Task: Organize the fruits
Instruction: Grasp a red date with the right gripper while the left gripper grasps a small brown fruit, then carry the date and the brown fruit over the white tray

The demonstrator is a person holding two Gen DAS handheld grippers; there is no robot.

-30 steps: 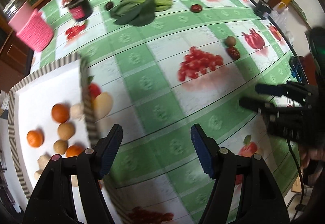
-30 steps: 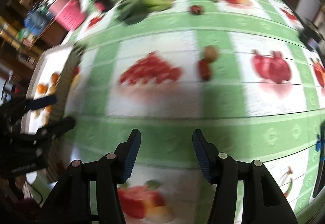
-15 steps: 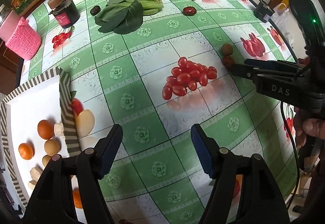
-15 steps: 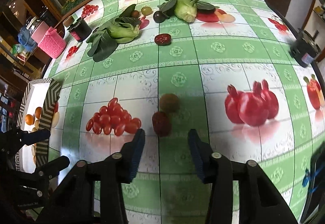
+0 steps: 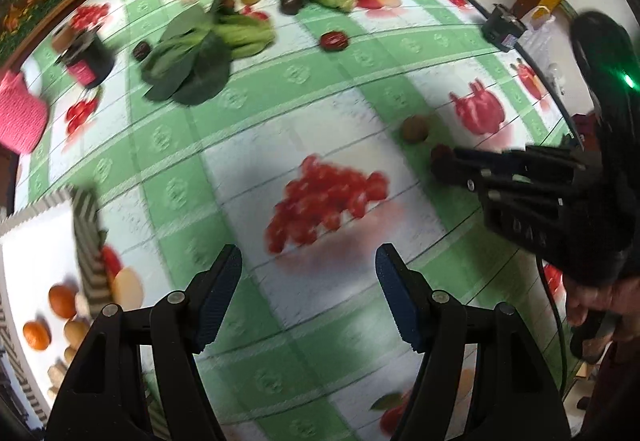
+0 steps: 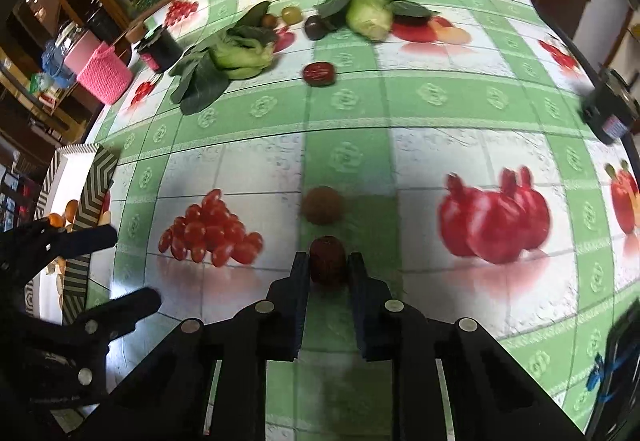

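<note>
- the right gripper [image 6: 328,267], low in the centre of its own view, has its fingers closed narrow around a dark red fruit [image 6: 328,259] on the green-checked tablecloth [image 6: 400,109].
- a round brown fruit [image 6: 322,205] lies just above it, apart from the fingers.
- the left gripper [image 5: 308,297] is spread wide over the cloth, holding nothing.
- a zigzag-rimmed tray [image 5: 86,225] at lower left of the left view holds oranges [image 5: 62,295] and pale fruits.
</note>
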